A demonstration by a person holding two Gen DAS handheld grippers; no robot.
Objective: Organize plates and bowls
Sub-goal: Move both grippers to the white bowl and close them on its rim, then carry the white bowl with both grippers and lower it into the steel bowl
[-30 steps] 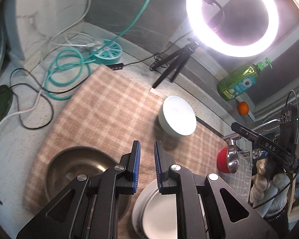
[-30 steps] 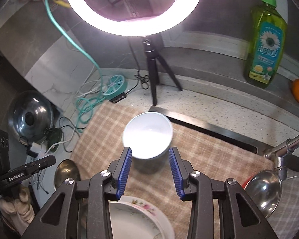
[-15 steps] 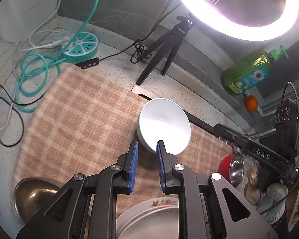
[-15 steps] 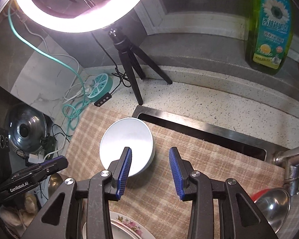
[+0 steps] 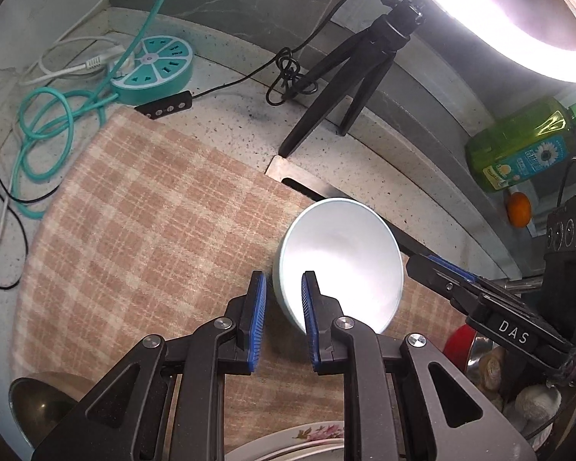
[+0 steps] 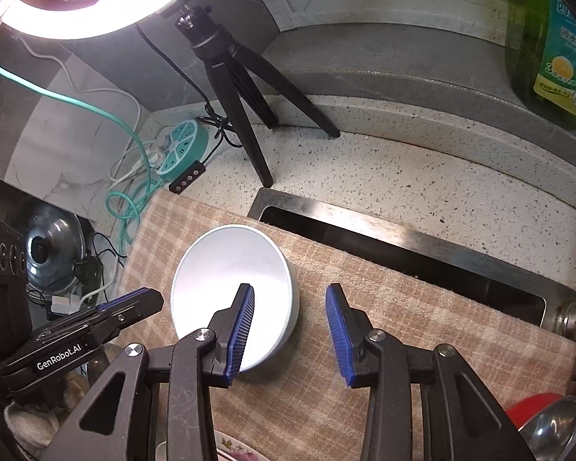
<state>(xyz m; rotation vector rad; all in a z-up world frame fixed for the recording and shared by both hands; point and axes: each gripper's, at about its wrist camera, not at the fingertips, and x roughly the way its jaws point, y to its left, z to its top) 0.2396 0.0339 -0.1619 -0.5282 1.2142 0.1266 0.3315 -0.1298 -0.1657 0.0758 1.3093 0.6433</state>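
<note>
The pale blue bowl (image 5: 340,265) sits on the checked cloth (image 5: 142,207) near its far edge, beside the sink slot. My left tongs (image 5: 282,320) – narrowly parted, empty – straddle its near rim; my right tongs (image 6: 290,332) gape wide, empty. I should seat rim deep before pinching.

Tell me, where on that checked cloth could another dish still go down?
Most bare cloth lies left of the pale bowl, toward the teal cable. A smaller patch lies right of the bowl, beside the sink slot. The near edge is crowded: steel bowl, floral plate, and both grippers' fingers at the bowl's rim.
</note>
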